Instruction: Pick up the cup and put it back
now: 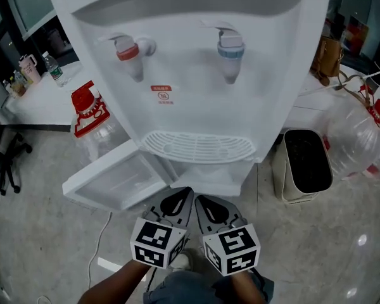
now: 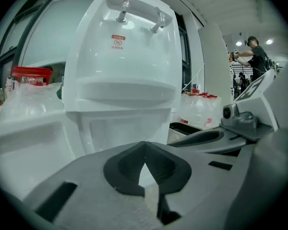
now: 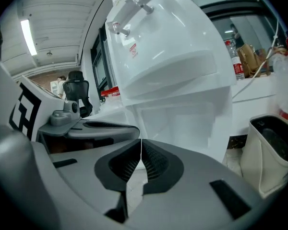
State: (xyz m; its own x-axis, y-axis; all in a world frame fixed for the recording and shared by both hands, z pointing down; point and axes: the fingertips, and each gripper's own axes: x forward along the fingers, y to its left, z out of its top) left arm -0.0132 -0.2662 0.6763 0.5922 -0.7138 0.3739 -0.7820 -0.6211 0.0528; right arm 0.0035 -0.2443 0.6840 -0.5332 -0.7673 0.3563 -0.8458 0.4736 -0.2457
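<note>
Below the water dispenser (image 1: 190, 75), low in the head view: left gripper (image 1: 182, 195) and right gripper (image 1: 204, 201), side by side, tips toward the dispenser's base.
Left gripper: jaws clenched together, nothing between them.
Right gripper: jaws clenched together, likewise holding nothing.
On the dispenser's front: red tap (image 1: 128, 50) at left, blue tap (image 1: 230, 48) at right, drip tray (image 1: 198, 147) beneath both.
At the dispenser's foot, left side: cabinet door (image 1: 114, 181) swung open.
Right of the dispenser: cream bin (image 1: 302, 163) with dark inside.
Left of the dispenser: clear bottle (image 1: 92, 116) with red cap.
Cup: its place cannot be told from any view.
</note>
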